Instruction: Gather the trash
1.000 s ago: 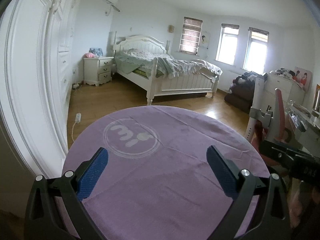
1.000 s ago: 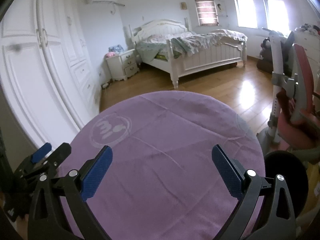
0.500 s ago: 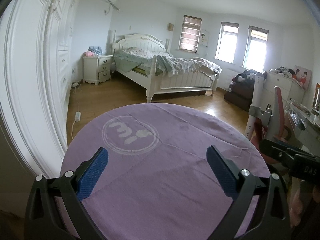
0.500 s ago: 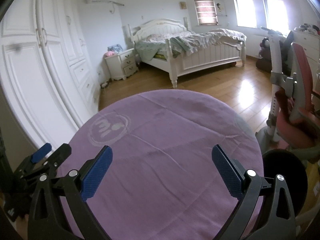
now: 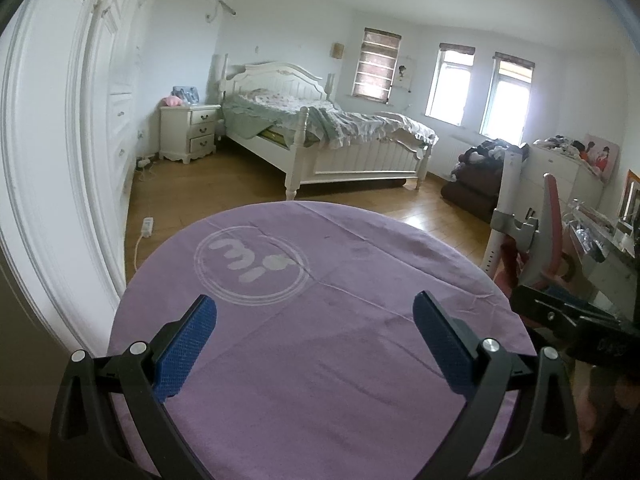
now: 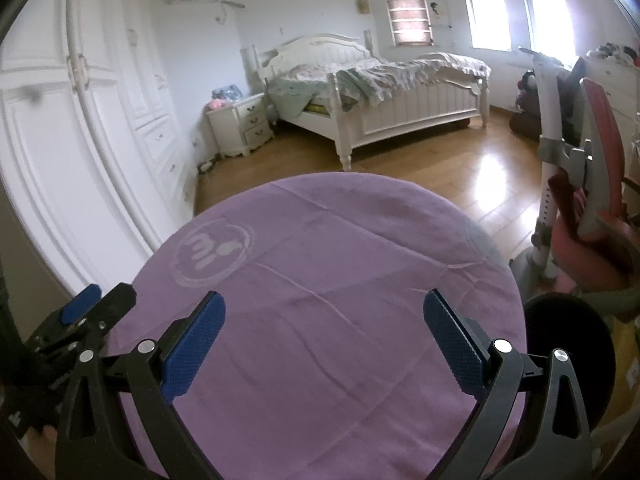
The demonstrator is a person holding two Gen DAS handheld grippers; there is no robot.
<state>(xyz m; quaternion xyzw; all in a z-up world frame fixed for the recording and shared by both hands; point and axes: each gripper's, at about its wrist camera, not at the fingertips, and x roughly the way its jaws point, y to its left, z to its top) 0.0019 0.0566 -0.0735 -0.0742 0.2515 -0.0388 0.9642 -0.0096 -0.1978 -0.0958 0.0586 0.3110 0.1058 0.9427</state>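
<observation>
Purple cloth (image 5: 320, 360), creased along straight fold lines and printed with a pale ringed logo (image 5: 251, 265) toward 10 o'clock, covers the round table top that fills the lower half of both wrist views. No piece of trash can be picked out on it in either view.

The left gripper (image 5: 316, 308) hangs over the near part of the cloth, its blue-padded fingers (image 5: 184, 344) spread wide with only cloth showing between them. The right gripper (image 6: 325, 304) is held the same way, fingers wide apart and clamped on nothing. Each gripper shows at the edge of the other's view, so the two sit side by side.

At 3 o'clock of the table in the right wrist view, just beside its rim, is a dark round object (image 6: 568, 360); what it is cannot be told. Past that stands a pink chair (image 6: 600, 184) on a white and grey frame.

Beyond the table lies a wooden floor (image 5: 200, 184), with a white power strip (image 5: 147, 226) at 10 o'clock near the white wardrobe (image 5: 60, 140). At 12 o'clock stands a white bed (image 5: 352, 160) with rumpled bedding, with a white nightstand (image 5: 190, 130) at its head.
</observation>
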